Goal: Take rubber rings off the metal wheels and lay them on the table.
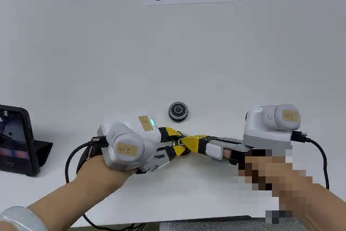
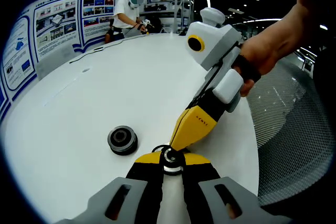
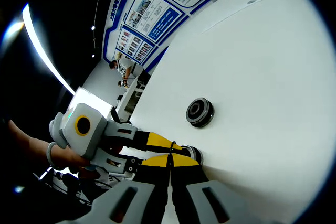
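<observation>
Wheel (image 2: 171, 160) was pinched between left gripper (image 2: 170, 156) fingers for steadying. Right gripper (image 3: 170, 163) fingers were pressed together on its ring (image 3: 171, 148), seemingly for peeling. Second wheel (image 1: 178, 111) was left just beyond the fingertips.

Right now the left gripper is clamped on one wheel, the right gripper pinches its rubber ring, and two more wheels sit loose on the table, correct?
Only one loose wheel sits on the table, not two; the head view shows it. The rest holds: the left gripper is clamped on the held wheel, and the right gripper pinches its rubber ring.
</observation>
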Demonstrator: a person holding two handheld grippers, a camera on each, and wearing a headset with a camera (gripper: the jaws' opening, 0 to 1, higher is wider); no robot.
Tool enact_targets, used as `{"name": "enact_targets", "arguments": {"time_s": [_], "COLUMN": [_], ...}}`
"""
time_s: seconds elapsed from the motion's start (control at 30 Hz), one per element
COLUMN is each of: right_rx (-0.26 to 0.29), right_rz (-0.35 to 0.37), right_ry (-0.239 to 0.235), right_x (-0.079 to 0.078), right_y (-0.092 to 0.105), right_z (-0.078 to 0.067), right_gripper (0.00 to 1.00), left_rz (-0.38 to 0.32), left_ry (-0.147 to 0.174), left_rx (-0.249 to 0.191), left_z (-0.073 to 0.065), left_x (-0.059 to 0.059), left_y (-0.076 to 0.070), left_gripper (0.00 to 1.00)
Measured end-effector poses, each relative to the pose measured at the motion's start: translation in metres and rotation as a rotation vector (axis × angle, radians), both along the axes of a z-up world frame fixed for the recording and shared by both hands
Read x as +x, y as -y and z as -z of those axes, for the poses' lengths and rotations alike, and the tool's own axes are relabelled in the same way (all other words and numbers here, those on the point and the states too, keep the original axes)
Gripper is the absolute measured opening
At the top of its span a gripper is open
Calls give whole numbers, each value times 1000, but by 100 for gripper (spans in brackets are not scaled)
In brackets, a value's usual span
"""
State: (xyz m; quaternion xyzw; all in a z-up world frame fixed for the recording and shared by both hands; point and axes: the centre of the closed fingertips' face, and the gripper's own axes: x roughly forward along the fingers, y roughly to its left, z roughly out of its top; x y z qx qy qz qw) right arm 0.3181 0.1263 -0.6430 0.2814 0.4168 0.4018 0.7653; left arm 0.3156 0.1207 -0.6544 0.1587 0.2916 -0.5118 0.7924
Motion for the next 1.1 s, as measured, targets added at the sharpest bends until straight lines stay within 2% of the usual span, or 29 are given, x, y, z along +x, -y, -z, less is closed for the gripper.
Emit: {"name": "enact_targets", "arguments": {"time_s": [0.23,0.43,0.67,0.83,1.1], "right_rx": [-30,-34,-37,-33,-18], "right_rz": [24,23,25,25,27], "right_ry": [-10,-11,-17,-18,-16], "right_x": [3,2,0,1,-1], "right_y": [9,9,9,9,8], "right_z": [6,7,9,8,3], "right_gripper": [2,2,2,2,2], "left_rz": [-1,-1,-11,-18,-28], "left_ry": [5,12,30,48,54], "left_rx": [-3,-17,-55,-54,-58], "left_z": [0,-1,-8,-9,-10], "left_x": [0,-3,-6,-4,-2], "left_y": [0,-2,-4,-5,-6], "left_gripper": [13,14,20,26,34]}}
